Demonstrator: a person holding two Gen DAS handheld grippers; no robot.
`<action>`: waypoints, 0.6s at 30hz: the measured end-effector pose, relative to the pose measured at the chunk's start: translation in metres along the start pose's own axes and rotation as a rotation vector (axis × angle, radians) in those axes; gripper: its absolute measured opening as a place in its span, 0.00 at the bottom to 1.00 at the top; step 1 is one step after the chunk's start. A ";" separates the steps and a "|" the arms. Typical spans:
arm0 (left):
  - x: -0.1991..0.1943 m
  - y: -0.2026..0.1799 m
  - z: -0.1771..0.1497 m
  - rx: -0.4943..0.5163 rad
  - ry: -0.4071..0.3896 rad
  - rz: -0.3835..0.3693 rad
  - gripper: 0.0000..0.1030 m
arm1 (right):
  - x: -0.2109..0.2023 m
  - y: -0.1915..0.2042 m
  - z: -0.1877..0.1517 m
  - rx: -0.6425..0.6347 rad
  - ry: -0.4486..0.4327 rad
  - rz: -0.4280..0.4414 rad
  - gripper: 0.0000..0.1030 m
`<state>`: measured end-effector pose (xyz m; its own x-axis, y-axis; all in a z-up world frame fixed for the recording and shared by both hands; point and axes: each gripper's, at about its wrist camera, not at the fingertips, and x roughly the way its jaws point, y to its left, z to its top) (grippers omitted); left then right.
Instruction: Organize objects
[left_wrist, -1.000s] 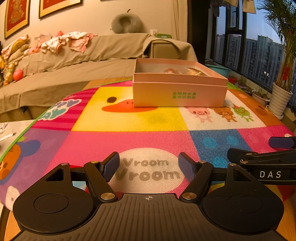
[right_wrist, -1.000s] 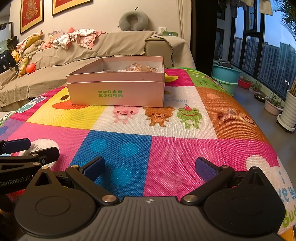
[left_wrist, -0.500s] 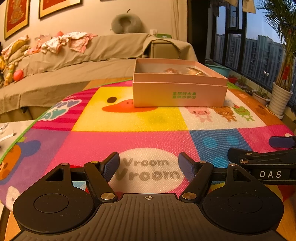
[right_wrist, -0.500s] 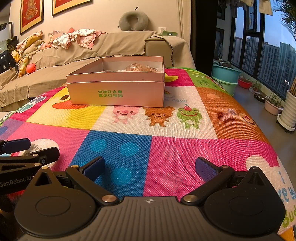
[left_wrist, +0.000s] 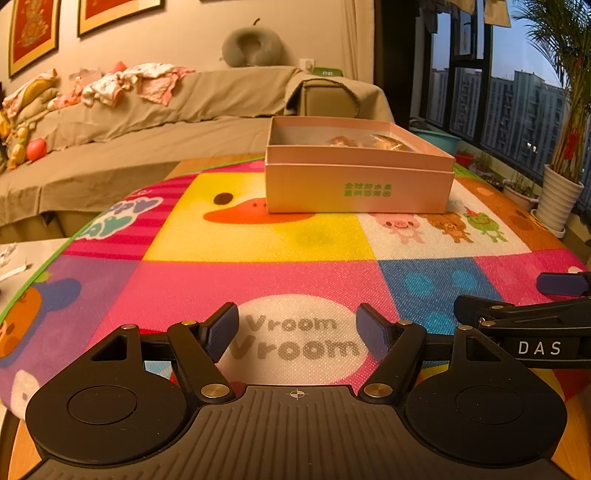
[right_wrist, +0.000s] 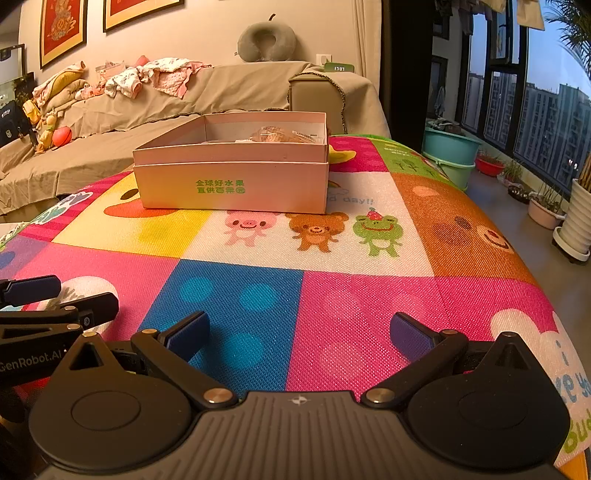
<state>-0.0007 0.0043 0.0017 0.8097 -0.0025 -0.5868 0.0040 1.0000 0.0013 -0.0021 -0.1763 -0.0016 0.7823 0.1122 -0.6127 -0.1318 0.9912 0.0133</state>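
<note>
An open pink box with green lettering stands at the far side of a colourful cartoon mat; it also shows in the right wrist view. Wrapped items lie inside it, partly hidden by the walls. My left gripper is open and empty, low over the mat's near edge, well short of the box. My right gripper is open and empty beside it, also at the near edge. Each gripper shows at the side of the other's view.
A covered sofa with clothes and a neck pillow stands behind the mat. Windows, a white planter and teal basins line the right side. White papers lie off the mat at left.
</note>
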 end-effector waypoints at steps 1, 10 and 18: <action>0.000 0.000 0.000 -0.001 0.000 -0.001 0.74 | 0.000 0.000 0.000 -0.001 0.000 0.000 1.00; 0.000 0.000 0.000 0.002 0.000 0.002 0.74 | 0.000 0.001 0.000 -0.001 0.000 0.000 1.00; -0.002 -0.002 -0.003 0.006 -0.001 0.006 0.74 | -0.001 0.001 -0.001 0.000 0.000 0.000 1.00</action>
<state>-0.0041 0.0023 0.0011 0.8101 0.0036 -0.5863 0.0025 1.0000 0.0096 -0.0031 -0.1755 -0.0016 0.7824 0.1123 -0.6126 -0.1318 0.9912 0.0134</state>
